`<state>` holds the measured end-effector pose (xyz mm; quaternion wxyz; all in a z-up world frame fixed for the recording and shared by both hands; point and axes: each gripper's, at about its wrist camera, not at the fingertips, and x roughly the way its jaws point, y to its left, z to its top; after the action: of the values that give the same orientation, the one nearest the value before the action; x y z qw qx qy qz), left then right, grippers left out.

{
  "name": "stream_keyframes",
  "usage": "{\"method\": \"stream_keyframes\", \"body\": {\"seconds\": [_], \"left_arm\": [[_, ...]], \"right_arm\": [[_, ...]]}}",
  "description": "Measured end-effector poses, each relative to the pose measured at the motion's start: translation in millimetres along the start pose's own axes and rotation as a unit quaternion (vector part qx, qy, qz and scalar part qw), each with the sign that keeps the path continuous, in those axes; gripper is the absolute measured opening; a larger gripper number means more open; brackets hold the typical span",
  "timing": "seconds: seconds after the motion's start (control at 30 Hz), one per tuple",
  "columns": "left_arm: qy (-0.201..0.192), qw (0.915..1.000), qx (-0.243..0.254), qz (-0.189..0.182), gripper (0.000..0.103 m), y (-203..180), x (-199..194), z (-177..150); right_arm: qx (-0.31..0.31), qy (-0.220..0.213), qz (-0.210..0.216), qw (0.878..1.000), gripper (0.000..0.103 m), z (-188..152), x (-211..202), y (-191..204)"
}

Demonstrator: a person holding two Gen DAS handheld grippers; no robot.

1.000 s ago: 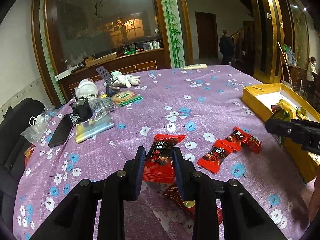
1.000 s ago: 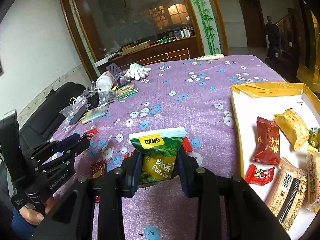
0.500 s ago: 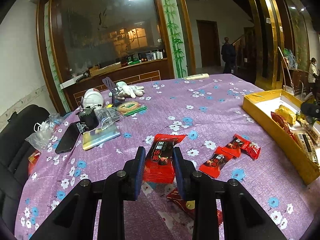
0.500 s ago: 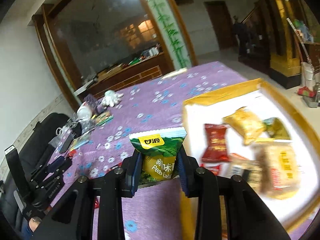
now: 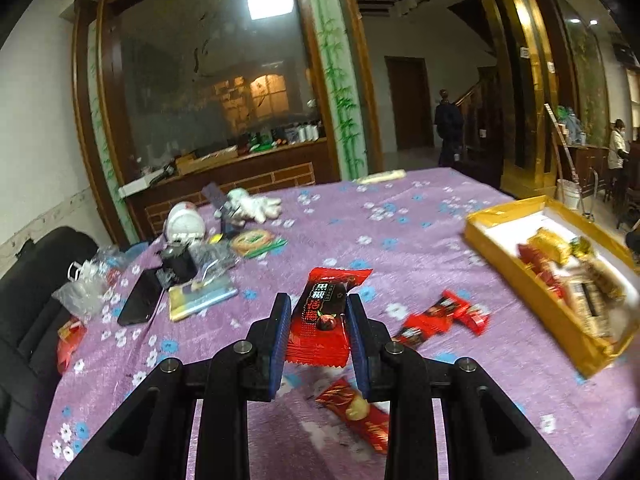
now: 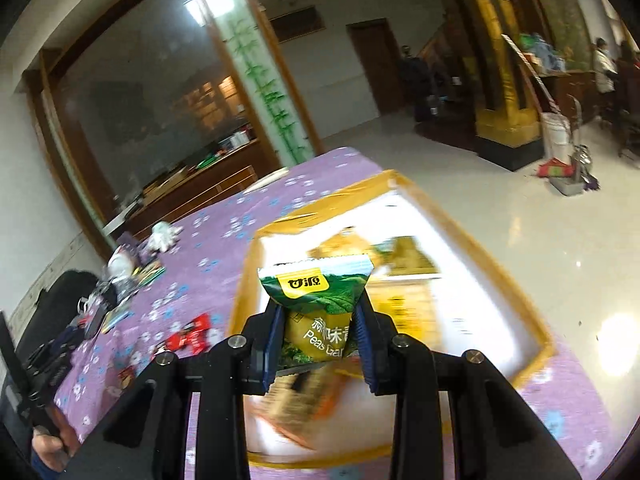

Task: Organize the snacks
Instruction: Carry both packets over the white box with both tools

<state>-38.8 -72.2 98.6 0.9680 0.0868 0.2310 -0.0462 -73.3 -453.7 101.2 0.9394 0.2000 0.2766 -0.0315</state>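
The right hand-held gripper has swung across in the last second: a moment ago it hung over the purple cloth short of the yellow box, and now it is right above the box's white floor, its fingers pinching the green pea packet by the lower half so the top flares out above them. The packet is up in the air over the near-left part of the box, not yet touching the snacks already lying inside, which are too smeared by motion to tell apart. That looks to me like the carry is nearly over and the drop is what remains; letting go from here should land it among the others, though it could slide onto the pile unevenly. The left hand-held gripper has lifted too, judging by how the desk now sits lower and the box has come fully into its view on the right. It is clamped on a red packet, held above the cloth, well apart from the box. Loose red packets lie on the cloth between it and the box, and another red one lies nearer, under the gripper. So one snack is about to go in, one is on its way, and a few wait.
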Motion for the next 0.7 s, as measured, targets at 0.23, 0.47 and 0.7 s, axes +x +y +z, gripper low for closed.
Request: {"method": "stream_keyframes", "body": {"seconds": [0.23, 0.47, 0.7], "left_arm": [[-0.004, 0.9959, 0.029, -0.085, 0.029, -60.6, -22.8, 21.9], [0.045, 0.9757, 0.047, -0.209, 0.028, -147.5, -18.6, 30.4], [0.075, 0.9705, 0.090, -0.210, 0.028, -223.8, 0.7, 17.9]], "right_arm": [[0.027, 0.006, -0.004, 1.000, 0.032, -12.3, 0.7, -33.3], [0.040, -0.010, 0.014, 0.999, 0.032, -15.7, -4.0, -42.1], [0.019, 0.004, -0.007, 1.000, 0.032, -17.9, 1.9, -34.0]]}}
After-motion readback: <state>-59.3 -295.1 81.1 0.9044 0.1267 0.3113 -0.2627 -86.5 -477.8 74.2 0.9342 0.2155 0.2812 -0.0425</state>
